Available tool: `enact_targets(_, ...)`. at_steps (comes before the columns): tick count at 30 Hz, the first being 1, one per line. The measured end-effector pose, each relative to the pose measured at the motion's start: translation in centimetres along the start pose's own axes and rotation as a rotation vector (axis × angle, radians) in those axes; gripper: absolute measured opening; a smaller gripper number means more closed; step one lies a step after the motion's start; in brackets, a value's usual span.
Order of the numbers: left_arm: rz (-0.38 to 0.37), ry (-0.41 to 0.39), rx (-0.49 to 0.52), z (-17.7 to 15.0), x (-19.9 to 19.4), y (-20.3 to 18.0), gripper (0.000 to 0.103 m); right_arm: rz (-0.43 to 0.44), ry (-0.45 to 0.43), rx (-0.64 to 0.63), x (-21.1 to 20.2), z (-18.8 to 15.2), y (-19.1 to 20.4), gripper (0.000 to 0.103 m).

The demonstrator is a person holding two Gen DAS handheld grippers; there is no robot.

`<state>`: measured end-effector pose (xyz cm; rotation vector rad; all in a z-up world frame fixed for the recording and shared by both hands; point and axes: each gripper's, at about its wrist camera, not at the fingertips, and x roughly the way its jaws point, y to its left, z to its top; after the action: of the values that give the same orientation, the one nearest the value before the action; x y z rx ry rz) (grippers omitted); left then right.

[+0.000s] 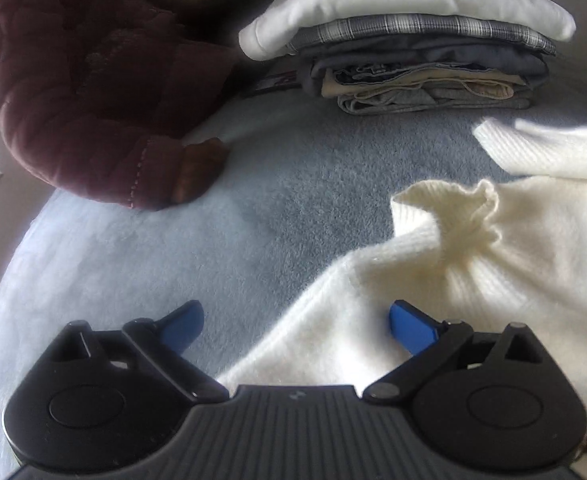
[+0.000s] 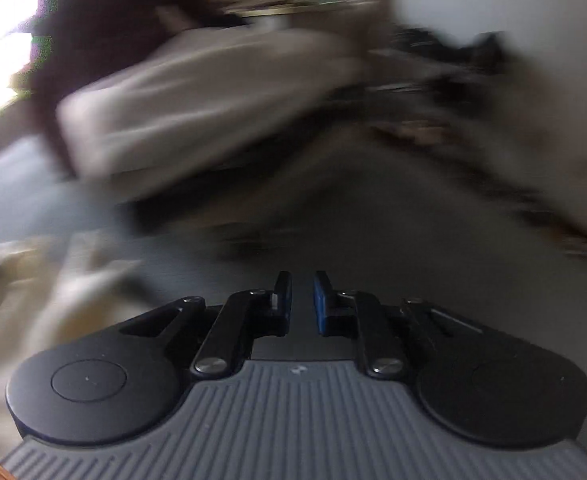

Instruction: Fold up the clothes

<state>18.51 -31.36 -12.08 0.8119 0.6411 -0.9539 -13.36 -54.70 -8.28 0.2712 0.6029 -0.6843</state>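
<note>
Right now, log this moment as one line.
task: fold clothes | left hand-held gripper: open above cream sweater | right hand-held gripper: nearly shut, empty | folded stack: behind | right view: blurred

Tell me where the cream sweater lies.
In the left wrist view the cream sweater lies on the right of the blue blanket, below the folded stack, its near edge between the open left tongs.
</note>
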Motion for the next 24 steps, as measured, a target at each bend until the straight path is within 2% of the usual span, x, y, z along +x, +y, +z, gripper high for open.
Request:
enact_targets(2, -0.013, 0.002, -0.019, -0.4, -0.1, 0.4, 0.1, 0.083, -0.1, -0.04, -2.0, 0.5, 1.0, 0.015)
enact_targets(4, -0.021, 0.012, -0.046, -0.8, -0.2, 0.6, 0.099, 0.26, -0.111, -0.145, -2.4, 1.1, 4.4, 0.023)
enact_targets(6, -0.023, 0.022, -0.071, -1.2, -0.4, 0.8, 0.099, 0.512, -0.041, -0.227, -1.7, 1.3, 8.8, 0.029)
enact_targets(8, -0.022, 0.039, -0.081, -1.5, -0.4, 0.8, 0.099, 0.743, 0.096, -0.254, 0.1, 0.8, 13.3, 0.034)
enact_targets(10, -0.023, 0.052, -0.077, -1.8, -0.4, 0.8, 0.099, 0.851, 0.245, -0.255, 2.5, -0.3, 16.8, 0.034)
enact_targets(12, -0.028, 0.062, -0.069, -2.2, -0.6, 0.9, 0.099, 0.837, 0.351, -0.25, 5.4, -1.7, 18.3, 0.034)
enact_targets(13, -0.032, 0.064, -0.066, -2.4, -0.7, 1.0, 0.099, 0.771, 0.36, -0.25, 6.8, -1.9, 17.9, 0.034)
enact_targets(15, -0.04, 0.06, -0.073, -2.6, -1.0, 1.3, 0.099, 0.639, 0.349, -0.222, 8.9, -1.8, 16.2, 0.03)
enact_targets(17, -0.055, 0.052, -0.084, -2.8, -1.0, 1.8, 0.099, 0.622, 0.328, -0.129, 9.6, -0.8, 13.8, 0.03)
enact_targets(19, -0.068, 0.042, -0.088, -2.6, -0.7, 2.3, 0.099, 0.561, 0.288, -0.165, 10.0, 0.1, 13.3, 0.036)
enact_targets(20, -0.077, 0.038, -0.095, -2.5, -0.3, 2.6, 0.099, 0.586, 0.291, -0.169, 10.4, 0.3, 13.2, 0.04)
enact_targets(22, -0.113, 0.037, -0.098, -2.2, 0.5, 2.9, 0.099, 0.67, 0.31, -0.166, 11.3, 0.6, 13.0, 0.057)
enact_targets(23, -0.131, 0.038, -0.092, -2.0, 1.1, 3.0, 0.099, 0.712, 0.32, -0.165, 11.7, 0.8, 12.9, 0.069)
enact_targets(24, -0.151, 0.043, -0.088, -1.8, 1.7, 3.0, 0.1, 0.755, 0.343, -0.165, 12.1, 1.1, 12.8, 0.075)
